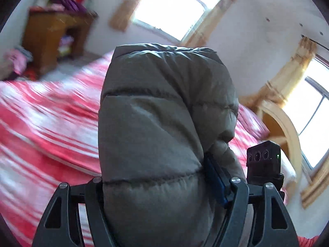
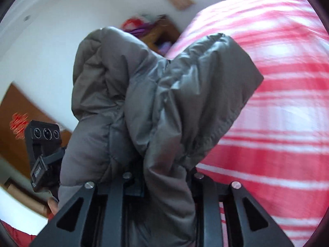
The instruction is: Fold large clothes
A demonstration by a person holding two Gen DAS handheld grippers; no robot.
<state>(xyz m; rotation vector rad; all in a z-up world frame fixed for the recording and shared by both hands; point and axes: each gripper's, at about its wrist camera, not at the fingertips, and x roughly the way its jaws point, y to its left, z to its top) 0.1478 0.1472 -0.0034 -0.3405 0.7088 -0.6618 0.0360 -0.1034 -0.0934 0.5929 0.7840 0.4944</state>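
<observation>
A grey quilted puffer jacket (image 1: pixel 156 123) fills the middle of the left wrist view. My left gripper (image 1: pixel 162 187) is shut on a thick fold of it and holds it up above the bed; the fingertips are hidden by the padding. In the right wrist view the same jacket (image 2: pixel 164 103) bunches up between the fingers of my right gripper (image 2: pixel 162 177), which is shut on it. The right gripper's camera block (image 1: pixel 264 160) shows beside the jacket in the left view, and the left gripper's block (image 2: pixel 44 142) in the right view.
A bed with a red and white striped cover (image 1: pixel 45 123) (image 2: pixel 277 103) lies below. A wooden cabinet (image 1: pixel 55 35) piled with clothes stands at the far wall. Two bright windows with yellow curtains (image 1: pixel 174 10) (image 1: pixel 312 113) are behind the bed. A wooden door (image 2: pixel 14 123) is at left.
</observation>
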